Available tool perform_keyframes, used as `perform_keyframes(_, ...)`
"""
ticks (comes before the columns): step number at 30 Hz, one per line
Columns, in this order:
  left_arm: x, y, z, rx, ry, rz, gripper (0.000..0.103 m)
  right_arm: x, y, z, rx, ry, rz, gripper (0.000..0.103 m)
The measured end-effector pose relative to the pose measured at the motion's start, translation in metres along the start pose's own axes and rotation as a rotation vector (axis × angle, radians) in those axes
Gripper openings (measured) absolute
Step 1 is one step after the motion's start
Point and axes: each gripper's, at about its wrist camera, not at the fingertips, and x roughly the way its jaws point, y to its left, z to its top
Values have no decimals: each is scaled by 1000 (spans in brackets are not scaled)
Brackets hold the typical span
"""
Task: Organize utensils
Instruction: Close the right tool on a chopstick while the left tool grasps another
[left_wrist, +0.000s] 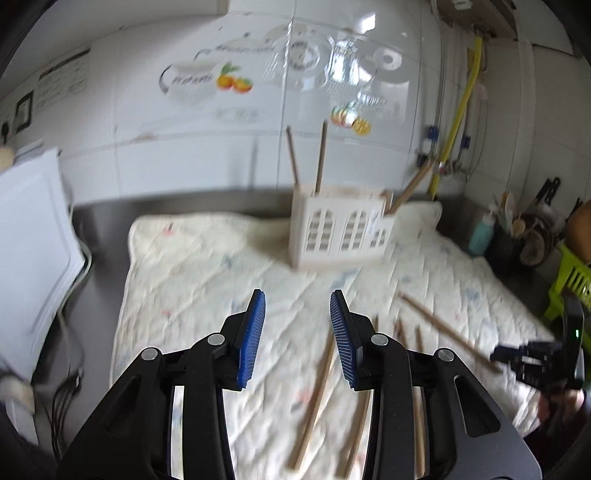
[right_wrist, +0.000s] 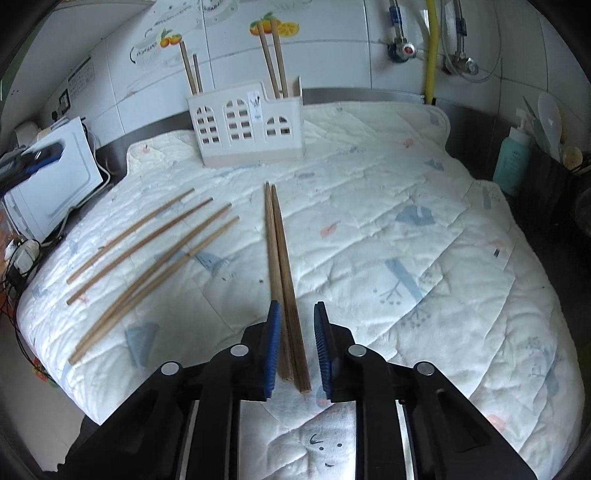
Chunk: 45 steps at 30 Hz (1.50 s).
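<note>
here chopstick pair (right_wrist: 282, 280) lies between right gripper (right_wrist: 297, 345) fingers (right_wrist: 272, 347)

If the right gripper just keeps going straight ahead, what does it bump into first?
Probably nothing new at first: the right gripper is open around the pair of chopsticks and would slide along them. Beyond their tips, the white holder looks next in line, though depth is unclear.

**Gripper Appearance**

Left gripper (left_wrist: 297, 332): black moulded body with triangular cut-outs, round silver pivot pins on the linkage arms, and two fingers faced with blue ribbed pads (left_wrist: 253, 339).

Right gripper (right_wrist: 297, 347): identical construction, with black frame, silver pins and blue ribbed pads (right_wrist: 272, 347). Seen from the left camera, its housing shows a small green indicator light.
</note>
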Motion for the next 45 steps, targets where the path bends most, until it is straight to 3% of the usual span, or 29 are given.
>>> perform_keyframes(7,-2,17,-45,-53,86,19,37,10,-1,0,-24,17,6,15)
perform_keyframes(15,9,11,-84,-12,190,-4,37,17,3,7,-94,33,-9,8)
perform_keyframes(22,14,9,-95,-18,217,-14,37,25,10,7,-153,66,-21,8)
perform_keyframes(34,30,-2,-109,39,258,-27,36,19,7,5,-99,28,-12,7)
perform_keyframes(45,42,-10,-118,87,260,-17,20,-17,10,18,-53,-66,-3,7)
